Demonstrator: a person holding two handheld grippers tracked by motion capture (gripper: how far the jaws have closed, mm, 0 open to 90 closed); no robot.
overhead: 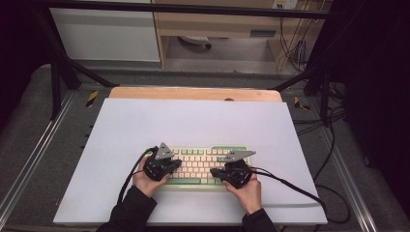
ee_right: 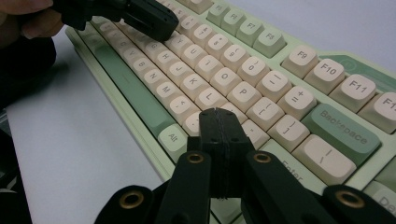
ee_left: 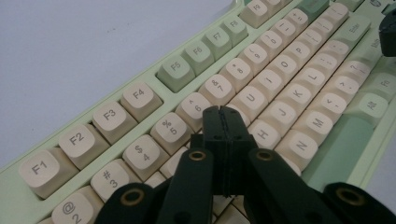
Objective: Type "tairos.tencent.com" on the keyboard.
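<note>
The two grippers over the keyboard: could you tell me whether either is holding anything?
Nothing is held: the left gripper and right gripper are shut, empty, over the keyboard.
</note>
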